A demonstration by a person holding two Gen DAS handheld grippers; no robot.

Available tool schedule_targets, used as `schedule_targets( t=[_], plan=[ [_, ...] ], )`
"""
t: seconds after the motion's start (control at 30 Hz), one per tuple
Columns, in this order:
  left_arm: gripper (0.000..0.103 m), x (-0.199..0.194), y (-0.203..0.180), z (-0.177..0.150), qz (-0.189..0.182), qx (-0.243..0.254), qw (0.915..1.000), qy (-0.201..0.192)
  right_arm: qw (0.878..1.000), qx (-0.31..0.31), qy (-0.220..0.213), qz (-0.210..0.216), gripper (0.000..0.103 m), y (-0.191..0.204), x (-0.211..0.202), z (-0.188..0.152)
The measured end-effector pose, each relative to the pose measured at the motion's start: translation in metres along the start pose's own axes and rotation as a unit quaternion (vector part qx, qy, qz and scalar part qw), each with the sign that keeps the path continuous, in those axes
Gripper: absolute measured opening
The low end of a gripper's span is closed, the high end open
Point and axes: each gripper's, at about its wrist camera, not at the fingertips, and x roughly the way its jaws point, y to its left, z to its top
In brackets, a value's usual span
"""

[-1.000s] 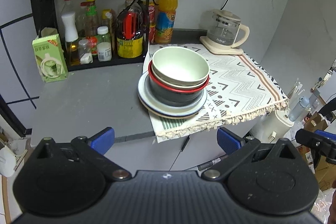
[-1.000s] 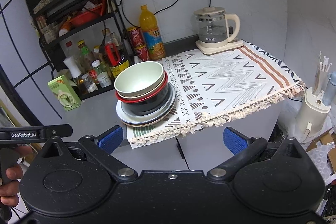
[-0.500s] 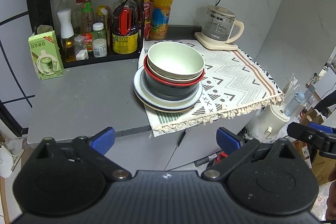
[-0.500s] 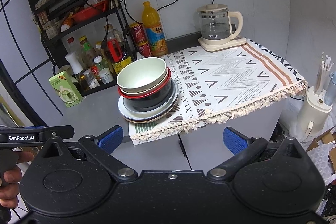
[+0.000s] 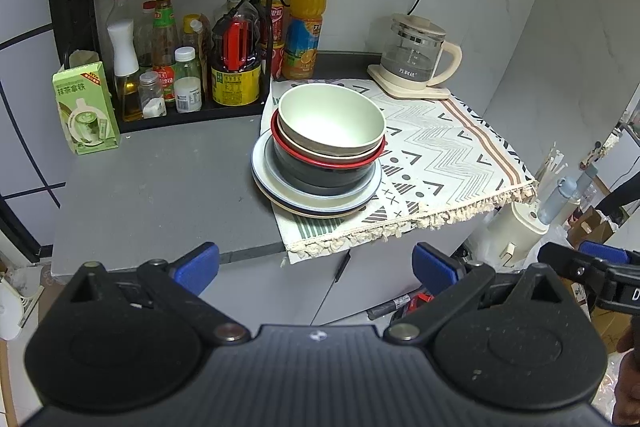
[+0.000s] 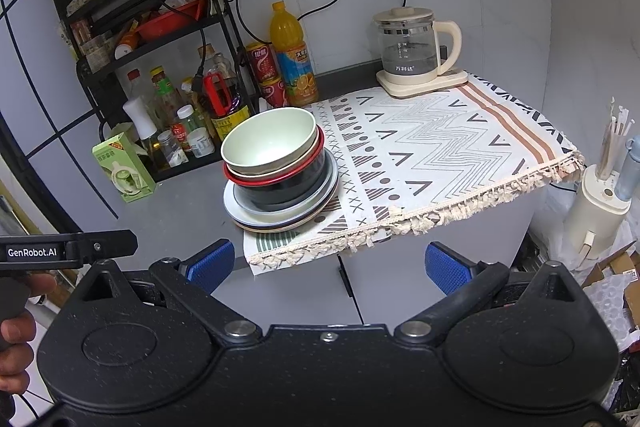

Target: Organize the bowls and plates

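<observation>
I hold my left tool [image 5: 316, 265] and right tool [image 6: 326, 261] released, both empty, short of the counter's [image 5: 160, 195] front edge, where stacked bowls [image 5: 330, 137] sit on plates [image 5: 316, 205] at the cloth's [image 5: 440, 155] left edge.

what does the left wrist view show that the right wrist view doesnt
Only the left wrist view: the right gripper at its right edge. Only the right wrist view: the left gripper with a hand on its grip. Both: the stacked bowls on plates, the kettle, patterned cloth and bottle rack.
</observation>
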Motion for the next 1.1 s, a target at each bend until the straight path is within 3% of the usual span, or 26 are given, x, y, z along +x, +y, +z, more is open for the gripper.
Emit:
schedule_targets(
  t=[1.1],
  plan=[
    [0.102, 0.0013, -0.0022, -0.0021, 0.01, -0.003, 0.9999, 0.003, 1.0, 0.003, 0.006, 0.006, 0.102, -0.004, 0.0038, -0.0018]
  ],
)
